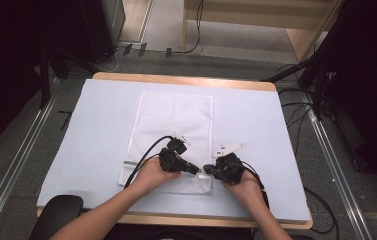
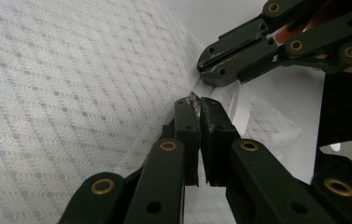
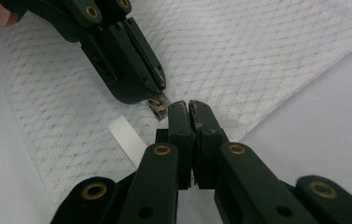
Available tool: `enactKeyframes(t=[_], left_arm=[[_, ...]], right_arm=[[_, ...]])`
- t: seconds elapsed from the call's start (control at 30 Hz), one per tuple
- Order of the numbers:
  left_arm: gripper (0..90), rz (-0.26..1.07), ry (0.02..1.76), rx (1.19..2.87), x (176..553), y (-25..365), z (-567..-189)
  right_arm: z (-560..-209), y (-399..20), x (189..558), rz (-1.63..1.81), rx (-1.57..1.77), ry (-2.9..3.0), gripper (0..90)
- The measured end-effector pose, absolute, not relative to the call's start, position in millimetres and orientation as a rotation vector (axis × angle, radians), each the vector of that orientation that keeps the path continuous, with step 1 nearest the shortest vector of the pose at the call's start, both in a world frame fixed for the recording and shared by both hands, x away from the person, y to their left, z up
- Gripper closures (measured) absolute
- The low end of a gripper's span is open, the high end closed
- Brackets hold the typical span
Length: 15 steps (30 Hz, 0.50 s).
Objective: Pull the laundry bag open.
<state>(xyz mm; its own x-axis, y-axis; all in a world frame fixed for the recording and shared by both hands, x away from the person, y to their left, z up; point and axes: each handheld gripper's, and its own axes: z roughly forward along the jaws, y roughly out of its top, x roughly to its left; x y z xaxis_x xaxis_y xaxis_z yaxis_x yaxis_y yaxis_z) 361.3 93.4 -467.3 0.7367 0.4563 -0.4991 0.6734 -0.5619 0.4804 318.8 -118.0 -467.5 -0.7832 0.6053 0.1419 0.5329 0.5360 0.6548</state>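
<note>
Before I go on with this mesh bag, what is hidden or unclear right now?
- Zipper pull: right gripper view, mostly covered by the left hand-held gripper; too small in the high view.
- Fabric under the right hand-held gripper: left gripper view, closed jaws hide what they pinch.
- Mesh bag near edge: high view, covered by both hands.

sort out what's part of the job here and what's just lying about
In the job:
white mesh bag
zipper pull
white ribbon tab
left gripper
right gripper

Lying about:
blue table cover
floor cables
</note>
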Motion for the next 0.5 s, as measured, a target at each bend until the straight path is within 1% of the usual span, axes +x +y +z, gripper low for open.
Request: enactKeyframes(t=[0.17,0.4,0.5], left_arm=[[87.8,-0.443,0.844,2.286,365.4,93.9,-465.0],[88.0,-0.479,0.865,2.268,371.2,100.0,-463.4],[88.0,-0.518,0.888,2.244,375.9,107.2,-462.1]], right_arm=[[-468.0,-117.2,317.4,1.067,0.938,2.661,90.0],[-468.6,-117.7,317.1,1.071,0.923,2.664,90.0],[-468.8,-118.2,317.3,1.076,0.927,2.665,90.0]])
